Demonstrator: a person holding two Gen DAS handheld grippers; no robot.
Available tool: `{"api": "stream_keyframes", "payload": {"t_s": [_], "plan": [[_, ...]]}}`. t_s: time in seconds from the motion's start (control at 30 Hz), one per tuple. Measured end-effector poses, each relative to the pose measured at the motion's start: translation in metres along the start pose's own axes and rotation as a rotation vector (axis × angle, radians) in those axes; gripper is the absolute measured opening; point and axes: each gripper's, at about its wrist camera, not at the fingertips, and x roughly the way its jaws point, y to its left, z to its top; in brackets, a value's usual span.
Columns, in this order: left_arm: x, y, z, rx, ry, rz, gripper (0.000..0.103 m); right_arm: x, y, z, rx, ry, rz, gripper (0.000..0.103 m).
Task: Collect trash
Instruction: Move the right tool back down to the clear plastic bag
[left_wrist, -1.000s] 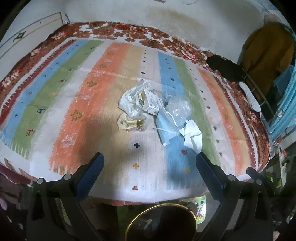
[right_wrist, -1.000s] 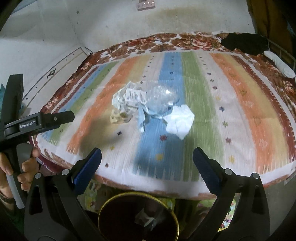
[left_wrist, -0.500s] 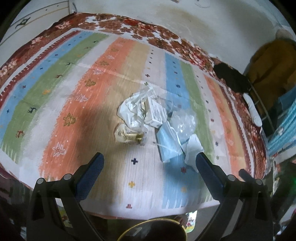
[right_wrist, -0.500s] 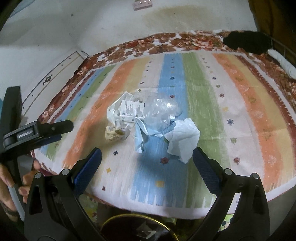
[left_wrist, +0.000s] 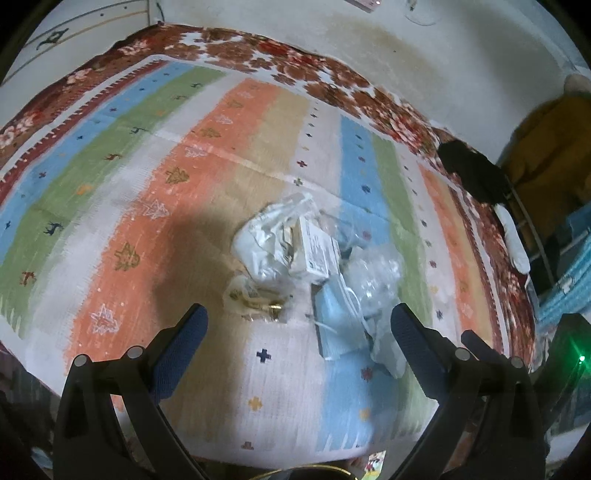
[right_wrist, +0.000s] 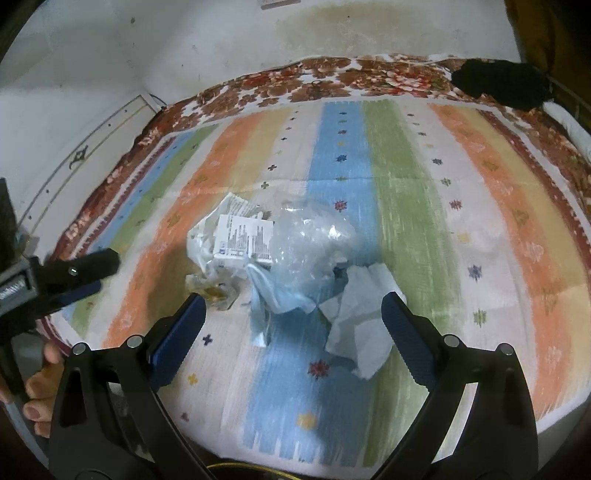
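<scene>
A heap of trash lies mid-bed on the striped blanket (left_wrist: 155, 206): a white printed carton (left_wrist: 318, 250) (right_wrist: 243, 240), crumpled clear plastic (right_wrist: 314, 240) (left_wrist: 376, 273), a blue face mask (left_wrist: 338, 325) (right_wrist: 266, 295), a white tissue (right_wrist: 360, 328) (left_wrist: 388, 350) and a small yellowish wrapper (left_wrist: 255, 299) (right_wrist: 212, 291). My left gripper (left_wrist: 299, 328) hangs open just short of the wrapper and mask. Near the tissue and mask, my right gripper (right_wrist: 293, 314) is open too. Nothing sits between either pair of fingers.
A gold-rimmed bin edge (left_wrist: 303, 470) shows below the bed's near side. A black cloth (right_wrist: 502, 86) and a white roll (left_wrist: 513, 240) lie at the bed's far right. A hand (right_wrist: 37, 387) holds the left gripper's handle. White wall stands behind.
Both grippers have moved forward and down over the bed toward the trash heap, which now looks larger. The bin has slid almost out of view. Jaws stay wide.
</scene>
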Motion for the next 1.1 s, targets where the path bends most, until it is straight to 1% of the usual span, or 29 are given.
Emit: {"api": "stream_keyframes", "payload": {"t_s": [0.17,0.27,0.33,0.4,0.57,0.63,0.7,0.87,0.93,0.97,1.0,1.07,1.1], "plan": [[0.013,0.002,0.006,-0.004,0.013,0.011,0.097,0.018,0.000,0.008,-0.004,0.020,-0.002,0.091],[0.022,0.006,0.009,-0.023,0.028,-0.008,0.096,0.028,0.000,0.011,-0.009,0.036,0.001,0.086],[0.027,0.007,0.009,-0.031,0.033,-0.020,0.096,0.034,-0.001,0.014,-0.015,0.042,0.000,0.085],[0.032,0.008,0.010,-0.030,0.030,-0.009,0.096,0.041,-0.001,0.017,-0.022,0.049,-0.005,0.085],[0.044,0.008,0.014,-0.018,0.033,-0.003,0.096,0.061,-0.004,0.021,-0.017,0.078,-0.008,0.077],[0.048,0.008,0.015,-0.015,0.036,-0.010,0.095,0.070,-0.007,0.022,0.001,0.090,0.000,0.071],[0.051,0.006,0.015,-0.009,0.041,-0.016,0.094,0.077,-0.008,0.024,0.011,0.098,0.003,0.067],[0.063,-0.003,0.014,0.008,0.068,-0.044,0.092,0.093,-0.007,0.026,0.003,0.124,0.013,0.052],[0.069,-0.008,0.013,0.016,0.081,-0.045,0.089,0.098,-0.007,0.026,-0.001,0.137,0.018,0.042],[0.072,-0.011,0.012,0.029,0.086,-0.038,0.087,0.100,-0.007,0.026,-0.003,0.141,0.021,0.038],[0.074,-0.014,0.012,0.038,0.089,-0.030,0.085,0.101,-0.007,0.025,-0.008,0.142,0.020,0.033],[0.080,-0.017,0.011,0.045,0.098,-0.022,0.083,0.101,-0.009,0.024,-0.015,0.138,0.005,0.028],[0.082,-0.018,0.011,0.042,0.105,-0.024,0.082,0.101,-0.011,0.024,-0.012,0.135,0.009,0.024]]}}
